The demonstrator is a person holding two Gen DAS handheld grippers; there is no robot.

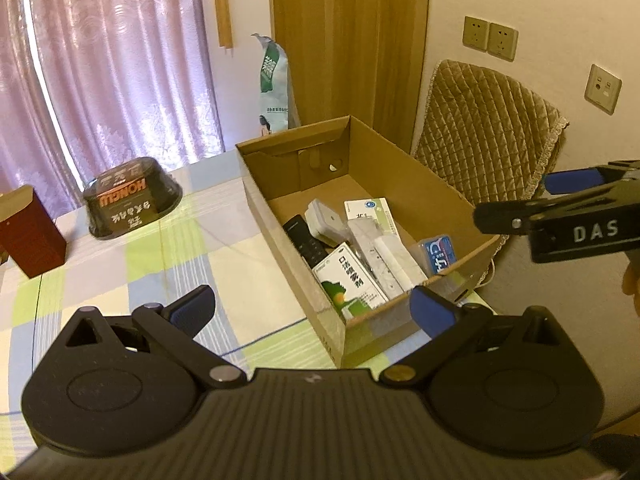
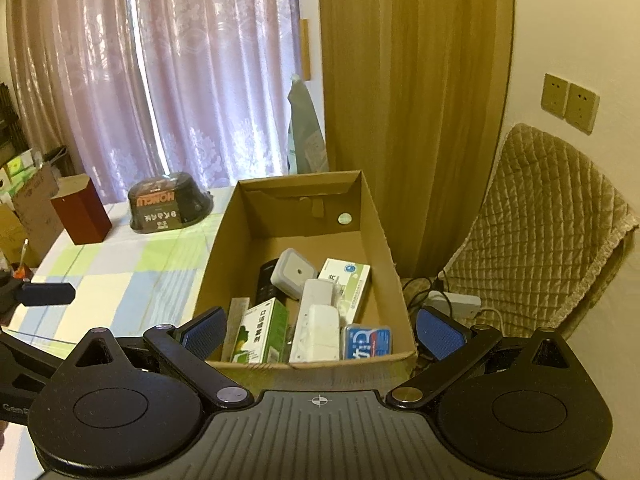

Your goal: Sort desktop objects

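Note:
An open cardboard box (image 1: 260,204) (image 2: 384,240) stands on the checked tablecloth. Inside lie a green-and-white medicine carton (image 1: 352,280) (image 2: 264,330), a black remote (image 1: 304,240) (image 2: 267,280), a grey-white adapter (image 1: 326,218) (image 2: 294,272), a white-green box (image 1: 372,210) (image 2: 348,284), a white power strip (image 1: 394,258) (image 2: 316,328) and a blue packet (image 1: 440,252) (image 2: 366,342). My left gripper (image 1: 314,310) hovers open over the box's near-left corner, holding nothing. My right gripper (image 2: 320,330) is open above the box's near edge, also holding nothing; it shows at the right in the left wrist view (image 1: 532,204).
On the table's far left stand a black noodle bowl (image 1: 132,198) (image 2: 170,204) and a dark red box (image 1: 30,232) (image 2: 80,210). A quilted chair (image 1: 488,132) (image 2: 540,232) is right of the box. A tall bag (image 1: 274,84) and curtains lie behind.

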